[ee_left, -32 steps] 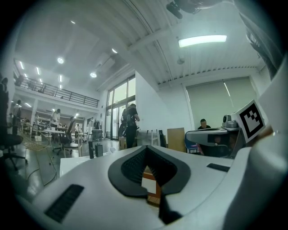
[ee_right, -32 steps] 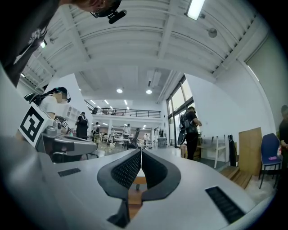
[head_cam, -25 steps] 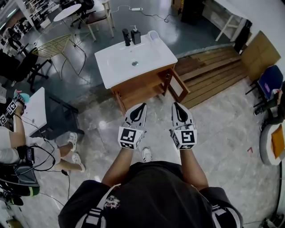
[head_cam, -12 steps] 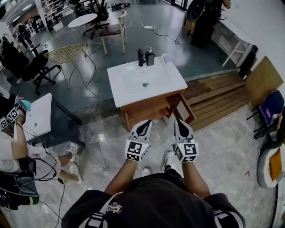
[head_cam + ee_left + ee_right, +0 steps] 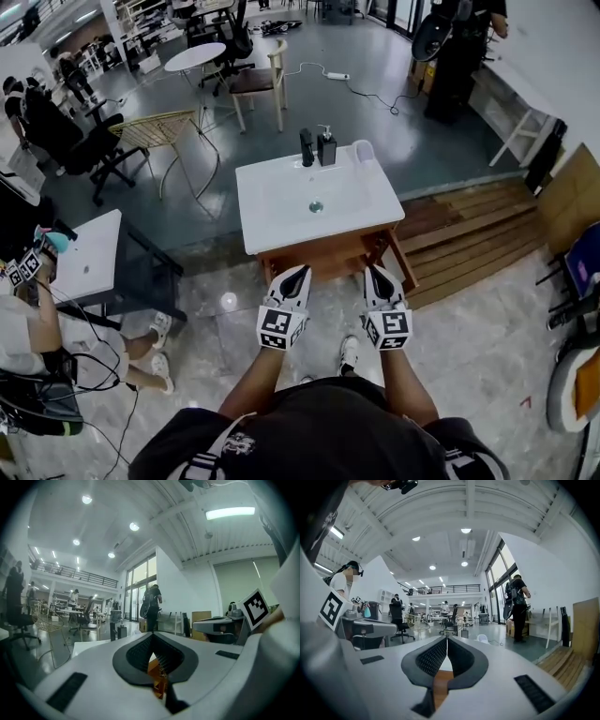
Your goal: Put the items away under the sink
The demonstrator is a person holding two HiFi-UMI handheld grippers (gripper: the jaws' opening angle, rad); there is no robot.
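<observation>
Your left gripper [image 5: 301, 271] and right gripper [image 5: 371, 271] mask part of the brown wooden cabinet [image 5: 328, 261], whose inside lies hidden beneath the white rectangular sink top [image 5: 281, 202]. The two dark upright objects [image 5: 326, 150] at its back edge are too small to identify. A seated person [image 5: 23, 323] is cut off at the left edge.

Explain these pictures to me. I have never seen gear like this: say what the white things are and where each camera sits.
No robot here: a person holds a white two-jaw tool in each hand, the left claw and the right claw. The top-down picture comes from a camera on the person's head. The other two come from cameras riding on each claw, looking along its jaws. Both claws are shut and hold nothing. Ahead stands a white rectangular washbasin on a brown wooden cabinet. On the basin's far edge stand a black tap, a dark pump bottle and a white cup.
</observation>
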